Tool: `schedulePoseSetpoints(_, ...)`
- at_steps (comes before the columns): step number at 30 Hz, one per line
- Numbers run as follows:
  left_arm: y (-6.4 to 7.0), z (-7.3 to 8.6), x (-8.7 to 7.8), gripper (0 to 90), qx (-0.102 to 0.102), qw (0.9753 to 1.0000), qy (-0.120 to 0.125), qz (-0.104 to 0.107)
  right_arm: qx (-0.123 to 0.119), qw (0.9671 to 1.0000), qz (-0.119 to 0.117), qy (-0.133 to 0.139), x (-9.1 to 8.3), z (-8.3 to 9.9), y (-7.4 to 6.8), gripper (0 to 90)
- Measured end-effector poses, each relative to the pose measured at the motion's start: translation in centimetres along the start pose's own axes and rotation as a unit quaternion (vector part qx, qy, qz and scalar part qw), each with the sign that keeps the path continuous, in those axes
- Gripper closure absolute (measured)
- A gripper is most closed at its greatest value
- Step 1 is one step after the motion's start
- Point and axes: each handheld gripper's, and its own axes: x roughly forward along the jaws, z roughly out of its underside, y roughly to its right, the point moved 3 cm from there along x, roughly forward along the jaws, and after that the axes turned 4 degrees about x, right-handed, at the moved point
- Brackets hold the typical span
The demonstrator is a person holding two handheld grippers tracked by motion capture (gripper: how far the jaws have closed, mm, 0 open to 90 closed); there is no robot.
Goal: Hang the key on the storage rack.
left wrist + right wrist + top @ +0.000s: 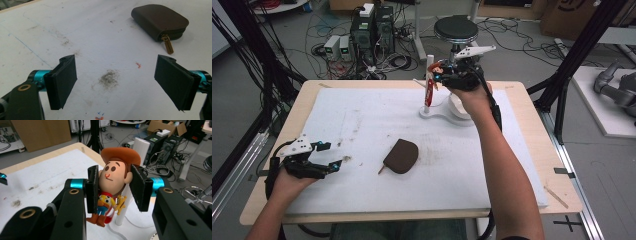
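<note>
I read the work in hand as hanging the cowboy figure on the white stand at the far side of the table (522,165), and I judge it partly done: the toy is lifted and at the post, but not yet released or visibly hooked.

On the white mat (362,120), the stand (438,114) sits at the far edge with its upright post rising from a flat base. My right gripper (438,72) is up beside the top of that post, its jaws closed on the head of the cowboy figure (113,185), whose body dangles beneath. My left gripper (332,156) rests low at the near left, jaws wide apart with nothing between them. A brown zip pouch (402,156) lies mid-mat, well apart from both grippers.

What is left, as I judge it: seat the toy on the post, let go, withdraw.

The high view gives me the layout, yet the toy there is only a red smear against the post. The right gripper view shows the pads pressing either side of the head, and a yellow star charm (121,202) hanging by the post; whether anything is looped over it, I cannot tell. The left gripper view shows the pouch's brass zip pull (168,45) and a dark smudge (109,78) on the mat.
</note>
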Motion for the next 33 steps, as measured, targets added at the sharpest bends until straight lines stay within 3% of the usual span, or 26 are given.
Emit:
schedulePoseSetpoints(7,0.1,0.0,0.0,18.1,0.001,1.0000,0.000,0.002,0.009,0.9998,0.013,-0.012,0.6,0.4,0.7,60.6)
schedulePoseSetpoints(9,0.1,-0.1,0.0,18.1,0.002,1.0000,0.000,0.002,0.001,0.9996,0.027,-0.005,0.5,0.3,0.5,47.5)
schedulePoseSetpoints(10,0.1,-0.1,0.0,18.1,0.002,1.0000,0.000,0.002,0.001,0.9996,0.027,-0.005,0.5,0.3,0.5,47.5)
schedulePoseSetpoints(19,0.2,-0.3,0.2,18.1,0.007,1.0000,0.001,0.007,-0.005,0.9993,0.036,0.007,-1.7,0.7,-0.4,39.7)
schedulePoseSetpoints(27,0.5,-1.0,0.7,18.1,0.014,0.9998,0.006,0.015,-0.008,0.9991,0.034,0.023,-4.5,3.4,-1.4,34.6)
schedulePoseSetpoints(33,0.9,-1.5,1.5,18.1,0.018,0.9995,0.008,0.025,-0.006,0.9994,0.030,0.014,-6.2,6.2,-1.7,30.8)
